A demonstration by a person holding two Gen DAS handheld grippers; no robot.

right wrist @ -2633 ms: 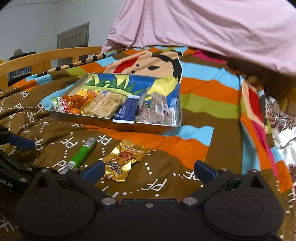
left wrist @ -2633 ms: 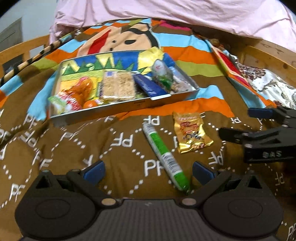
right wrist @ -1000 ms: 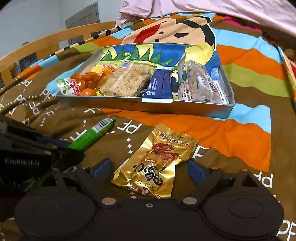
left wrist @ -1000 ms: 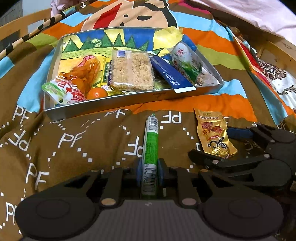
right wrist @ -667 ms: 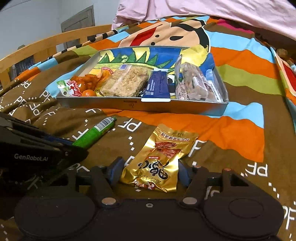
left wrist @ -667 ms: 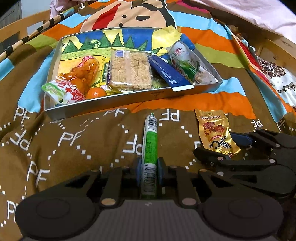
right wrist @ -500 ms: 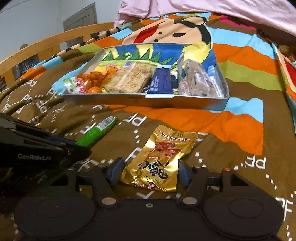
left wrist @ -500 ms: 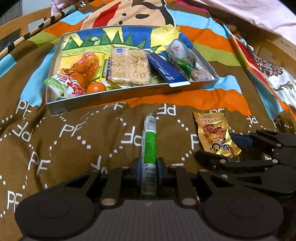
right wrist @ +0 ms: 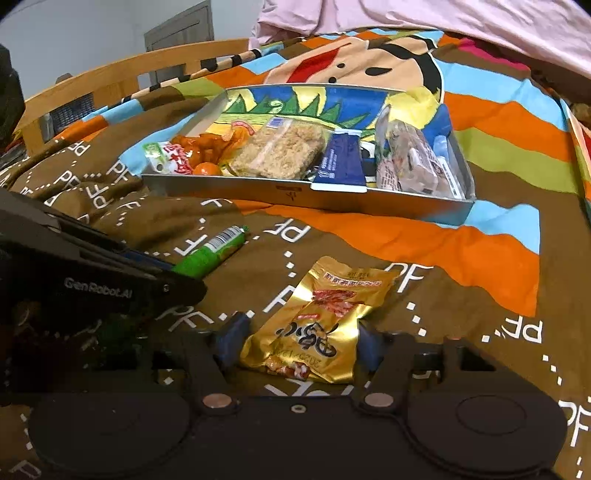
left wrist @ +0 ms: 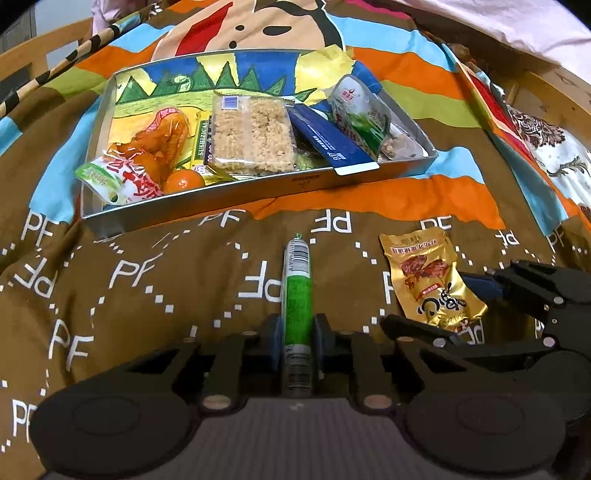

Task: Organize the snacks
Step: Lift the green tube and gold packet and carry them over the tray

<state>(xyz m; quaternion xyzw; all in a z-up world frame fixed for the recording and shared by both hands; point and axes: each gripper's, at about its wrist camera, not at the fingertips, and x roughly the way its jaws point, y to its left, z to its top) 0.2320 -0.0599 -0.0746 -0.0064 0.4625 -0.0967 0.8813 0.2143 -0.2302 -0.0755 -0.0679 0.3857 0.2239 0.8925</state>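
Green stick [left wrist: 296, 295] pinched between the pads of the left tool [left wrist: 295, 339], near end in the grip, far end pointing at the tray [left wrist: 229, 199]. Stick's underside and the blanket [left wrist: 147, 288]: contact cannot be told. Gold pouch [right wrist: 314, 325] squeezed at its near end between the blue pads of the right tool [right wrist: 297, 345], foil bulging there, the rest lying flat on the blanket. Pouch just right of the stick, apart from it; the two tools side by side, the right one's fingers visible at the edge of the left view.

Beyond both, near them, a shallow metal tray with a painted floor, resting on the blanket. Inside, left to right: red-and-green packet [left wrist: 118, 181], orange packet [left wrist: 159, 140], small orange fruit [left wrist: 183, 181], rice bar [left wrist: 253, 134], dark blue sachet [left wrist: 328, 142] jutting over the front wall, clear bag [left wrist: 360, 118]. Wooden bed rail [right wrist: 129, 74] at left, pink cover [right wrist: 443, 18] at the back.
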